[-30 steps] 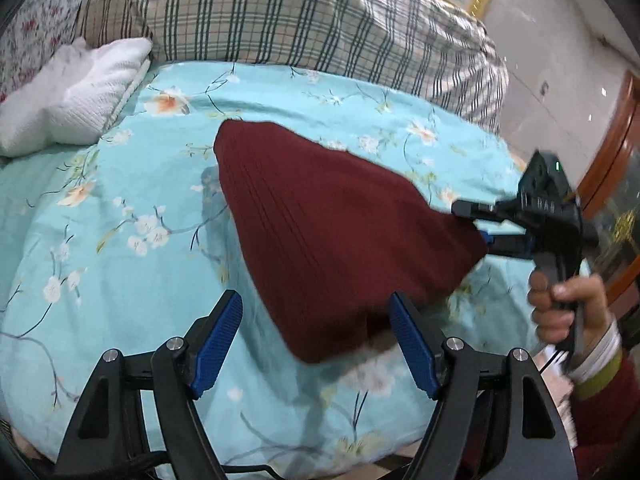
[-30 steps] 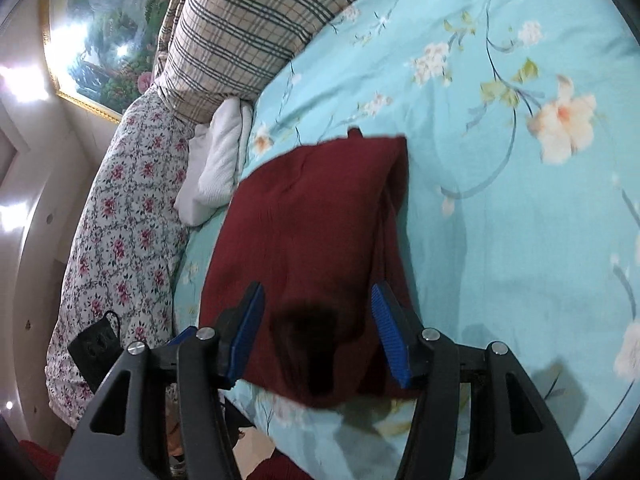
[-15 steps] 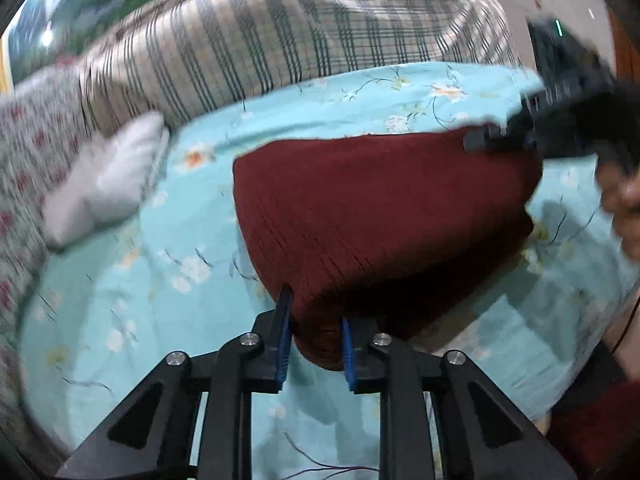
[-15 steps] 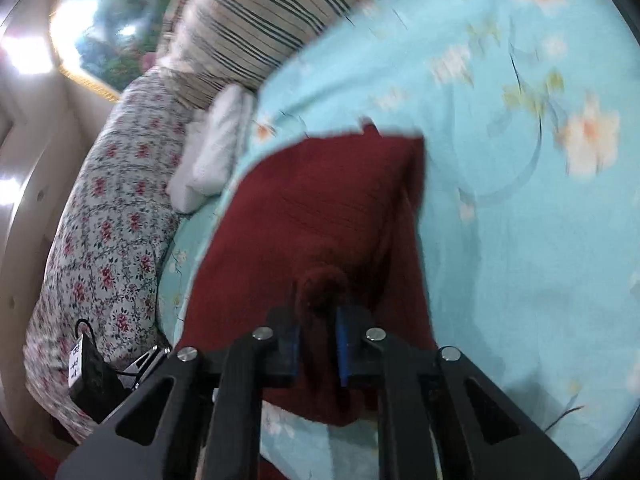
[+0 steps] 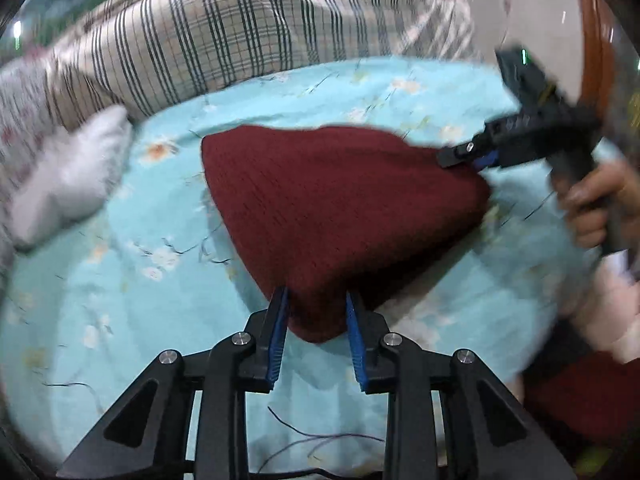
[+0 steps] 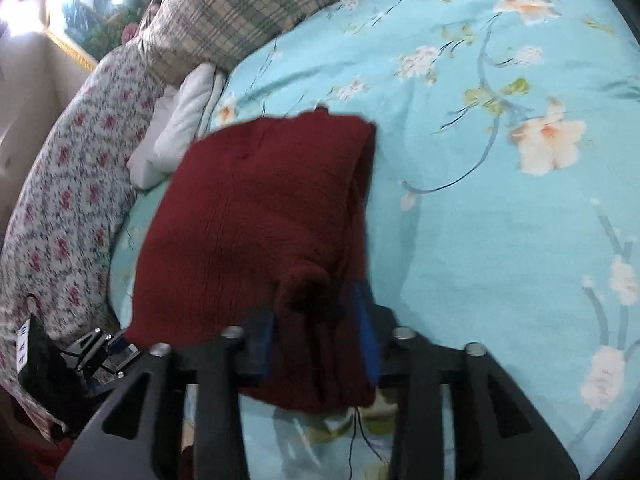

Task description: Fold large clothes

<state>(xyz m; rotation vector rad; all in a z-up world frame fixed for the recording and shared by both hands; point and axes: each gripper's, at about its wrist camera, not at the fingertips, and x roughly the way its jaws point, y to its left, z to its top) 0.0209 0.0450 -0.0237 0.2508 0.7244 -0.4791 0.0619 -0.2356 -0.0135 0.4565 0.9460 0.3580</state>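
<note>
Right at my left gripper [image 5: 316,322], the near corner of the red sweater [image 5: 340,216] sits between the blue jaws, which are opening, and I cannot tell if they still press it. My right gripper [image 6: 320,320] has the other near corner bunched between its jaws, which are opening too. From both corners the sweater runs away from me across the blue flowered bed [image 5: 120,280], toward the white towel [image 5: 68,184] and striped pillow [image 5: 240,36] far back.
</note>
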